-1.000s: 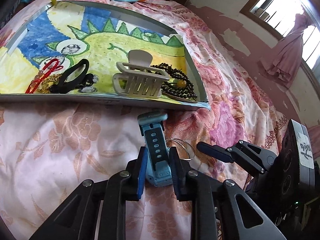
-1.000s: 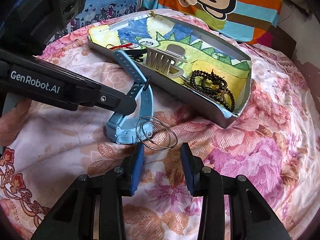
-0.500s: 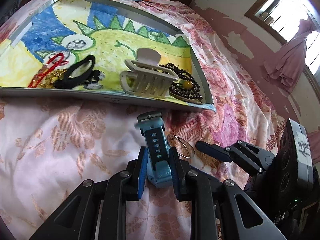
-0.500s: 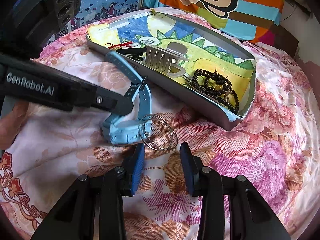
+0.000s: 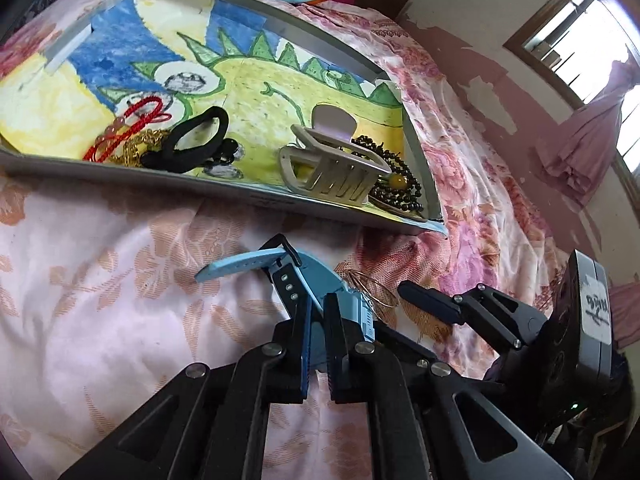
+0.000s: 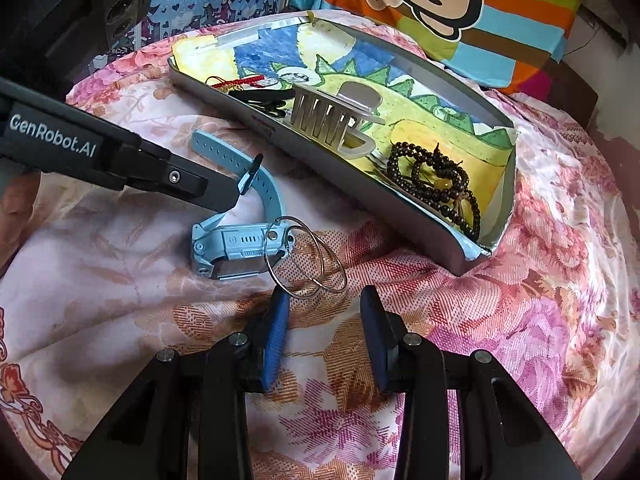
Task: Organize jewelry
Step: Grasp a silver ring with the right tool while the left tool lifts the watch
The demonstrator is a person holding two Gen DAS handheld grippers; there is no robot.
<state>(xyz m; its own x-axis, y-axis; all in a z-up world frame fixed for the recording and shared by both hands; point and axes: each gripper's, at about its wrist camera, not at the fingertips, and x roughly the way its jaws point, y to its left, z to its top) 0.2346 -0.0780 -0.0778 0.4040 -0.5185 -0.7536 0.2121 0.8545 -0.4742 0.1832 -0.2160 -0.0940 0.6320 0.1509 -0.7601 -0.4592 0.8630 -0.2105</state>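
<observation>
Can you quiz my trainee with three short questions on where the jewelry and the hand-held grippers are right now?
1. True or false: the blue watch lies inside the tray.
2. Which hand-held gripper is shut on the watch: A left, B right?
3. Fill in: the wire hoops lie on the ___, touching the watch.

Key: 1 false; 2 A; 3 bedspread.

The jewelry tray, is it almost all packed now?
Nearly. In the tray already: the hair claw, dark beads, black hair tie and red cord. The left gripper is clamped on the blue watch, which lies outside the tray. The two wire hoops wait on the bedspread before the open right gripper.
</observation>
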